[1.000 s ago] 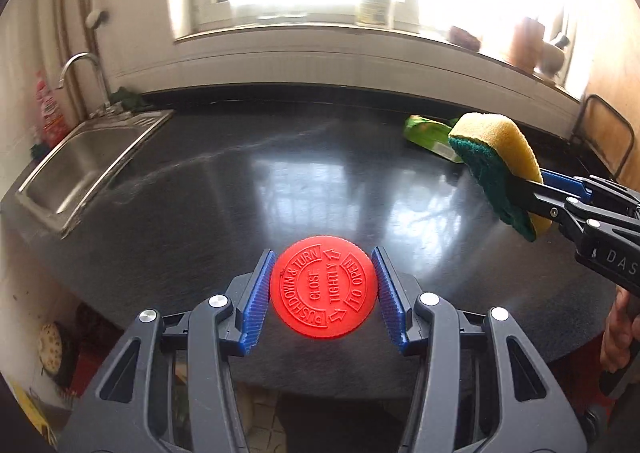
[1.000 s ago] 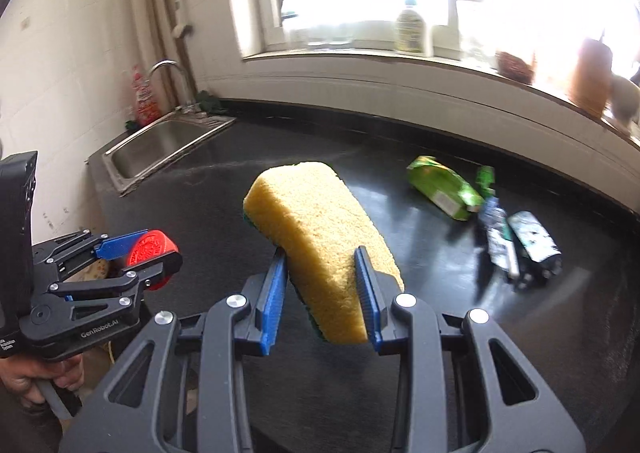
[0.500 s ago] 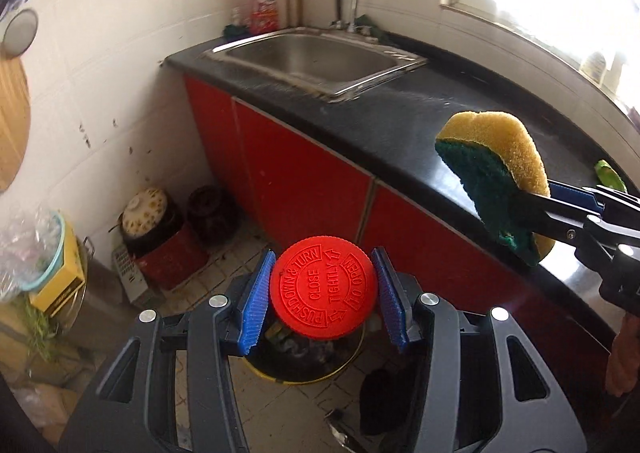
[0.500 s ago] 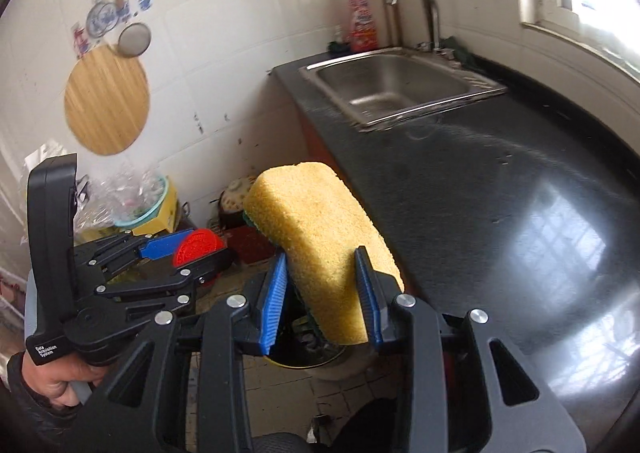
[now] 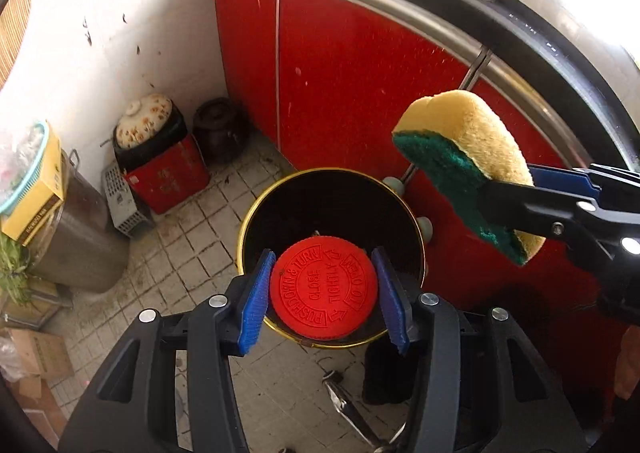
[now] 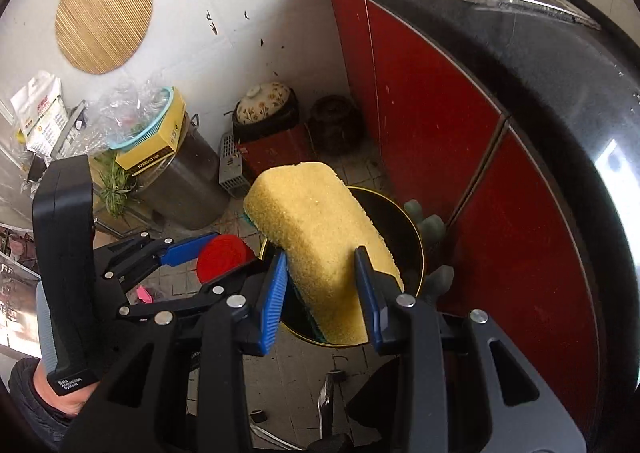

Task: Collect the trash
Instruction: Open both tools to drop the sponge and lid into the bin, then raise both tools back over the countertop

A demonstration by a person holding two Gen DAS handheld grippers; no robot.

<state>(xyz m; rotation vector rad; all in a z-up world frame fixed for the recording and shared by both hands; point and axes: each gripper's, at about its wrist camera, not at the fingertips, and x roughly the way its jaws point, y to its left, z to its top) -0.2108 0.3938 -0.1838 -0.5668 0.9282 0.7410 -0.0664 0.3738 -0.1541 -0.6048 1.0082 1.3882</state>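
Note:
My left gripper (image 5: 324, 291) is shut on a round red bottle cap (image 5: 323, 288) with raised lettering, and it hangs over the mouth of a black, gold-rimmed trash bin (image 5: 256, 213) on the tiled floor. My right gripper (image 6: 322, 285) is shut on a yellow sponge (image 6: 320, 237) with a green scouring side, held above the same bin (image 6: 412, 237). In the left wrist view the sponge (image 5: 468, 149) and right gripper (image 5: 500, 209) reach in from the right. In the right wrist view the left gripper (image 6: 224, 253) with the cap (image 6: 224, 257) sits at the left.
Red cabinet doors (image 5: 360, 65) stand just behind the bin under the black counter edge (image 6: 560, 93). A flowered pot lid on a red box (image 5: 160, 157), a dark pot (image 5: 220, 129), a metal drum (image 6: 180, 181) and cardboard boxes crowd the floor at left. A hand (image 6: 52, 393) holds the left gripper.
Both grippers have swung away from the counter and sink and dropped down toward the floor, now pointing at the trash bin. The cap and sponge stay gripped as before.

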